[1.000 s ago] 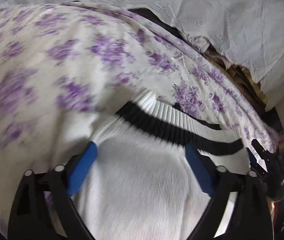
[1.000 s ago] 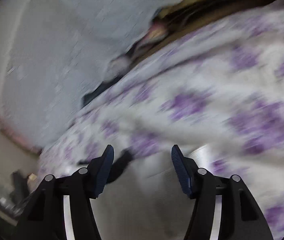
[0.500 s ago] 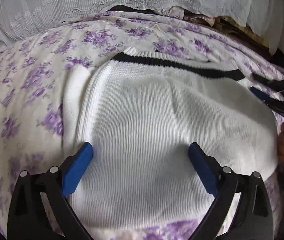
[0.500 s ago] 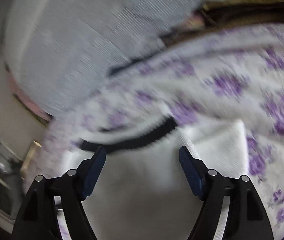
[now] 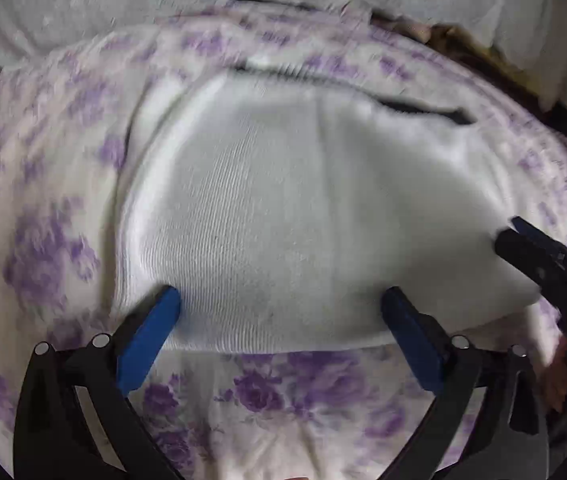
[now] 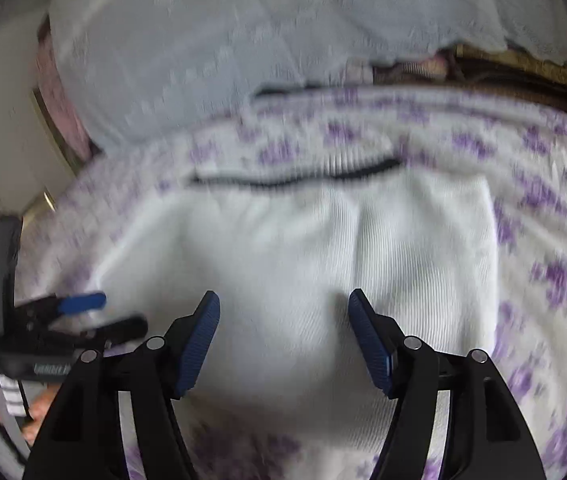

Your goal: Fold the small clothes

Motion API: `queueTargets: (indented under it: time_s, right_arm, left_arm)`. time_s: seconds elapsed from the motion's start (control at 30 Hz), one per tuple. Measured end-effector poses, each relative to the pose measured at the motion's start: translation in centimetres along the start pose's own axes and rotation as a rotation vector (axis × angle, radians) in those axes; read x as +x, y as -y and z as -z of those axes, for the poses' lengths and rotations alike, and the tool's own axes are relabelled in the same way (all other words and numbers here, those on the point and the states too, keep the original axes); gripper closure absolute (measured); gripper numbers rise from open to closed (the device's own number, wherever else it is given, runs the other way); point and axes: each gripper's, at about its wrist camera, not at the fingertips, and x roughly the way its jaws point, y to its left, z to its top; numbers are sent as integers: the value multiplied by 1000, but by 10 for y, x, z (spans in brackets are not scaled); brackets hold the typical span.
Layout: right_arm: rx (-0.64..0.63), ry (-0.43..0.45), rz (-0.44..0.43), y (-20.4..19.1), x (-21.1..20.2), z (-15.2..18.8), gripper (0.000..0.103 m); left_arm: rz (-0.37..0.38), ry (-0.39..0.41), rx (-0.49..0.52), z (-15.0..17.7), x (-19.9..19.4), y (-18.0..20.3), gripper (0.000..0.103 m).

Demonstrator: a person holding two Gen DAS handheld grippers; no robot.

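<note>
- White sweater (image 5: 303,216): soft ribbed knit cloth, matt.
- Bedsheet (image 5: 43,240): smooth printed cloth, purple flowers.
- Left tongs (image 5: 279,320): matt black plastic, blue ridged pads (image 5: 151,332).

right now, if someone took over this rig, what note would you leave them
Left gripper: open, holding nothing, over the near edge of the sweater.
Right gripper: open, holding nothing, over the sweater's near part.
Sweater: white knit with a black stripe at its far edge, lying on the floral sheet.
Done: it looks folded into a compact block, sleeves not showing.
Left: likely one more fold or smoothing; the frames are too blurred to tell which.
</note>
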Motion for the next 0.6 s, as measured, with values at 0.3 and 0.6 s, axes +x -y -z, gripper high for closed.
queueTargets:
  time_s: [0.3, 0.6]
  right_arm:
    - [65, 26, 30, 9, -25, 19, 26]
    - [0, 113, 139, -11, 0, -52, 13]
  left_arm:
    - [-14, 89, -25, 11, -36, 2, 5]
    - [-111, 210, -14, -41, -42, -5, 5]
